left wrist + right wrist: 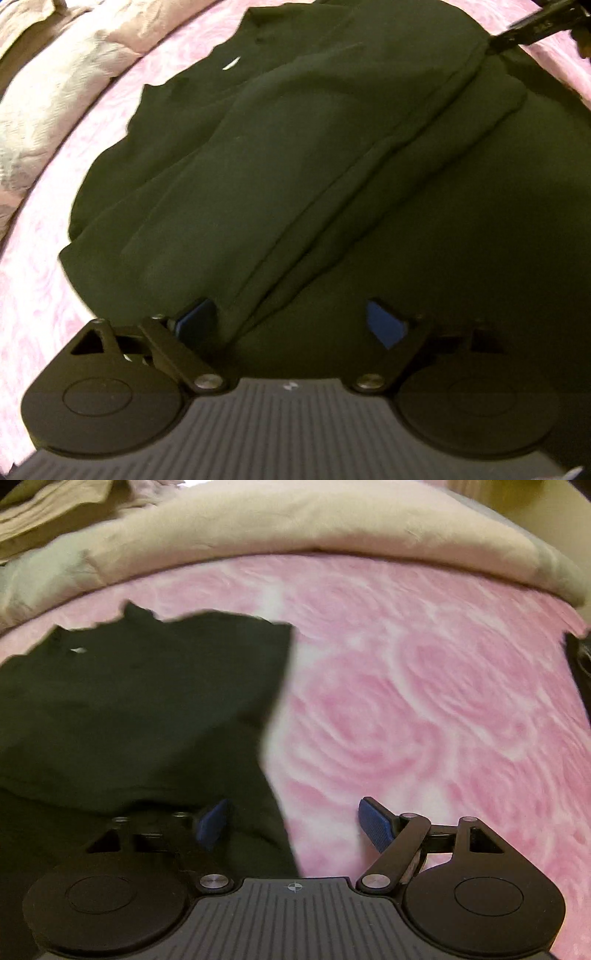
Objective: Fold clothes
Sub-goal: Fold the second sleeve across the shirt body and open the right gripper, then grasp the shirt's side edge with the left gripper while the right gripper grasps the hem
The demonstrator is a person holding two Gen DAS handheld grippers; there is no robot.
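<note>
Now a dark green garment [295,177] lies partly folded on the pink rose-patterned blanket [424,686], a beige quilt [295,528] bunched beyond. Left gripper [291,325] hovers over the cloth, jaws wide; right gripper [293,825] straddles the garment's edge, jaws wide, gripping nothing.

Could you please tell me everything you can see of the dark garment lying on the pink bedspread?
The dark garment is a very dark green or black piece of soft, matte cloth, lying partly folded on the pink rose-patterned bedspread. Long seamed or hemmed edges run diagonally across it in overlapping layers, and a small white mark shows near its far edge. Its outline is rumpled at the far side. The left gripper hovers open over it; the right gripper is open at its right edge. The kind of garment cannot be told.
</note>
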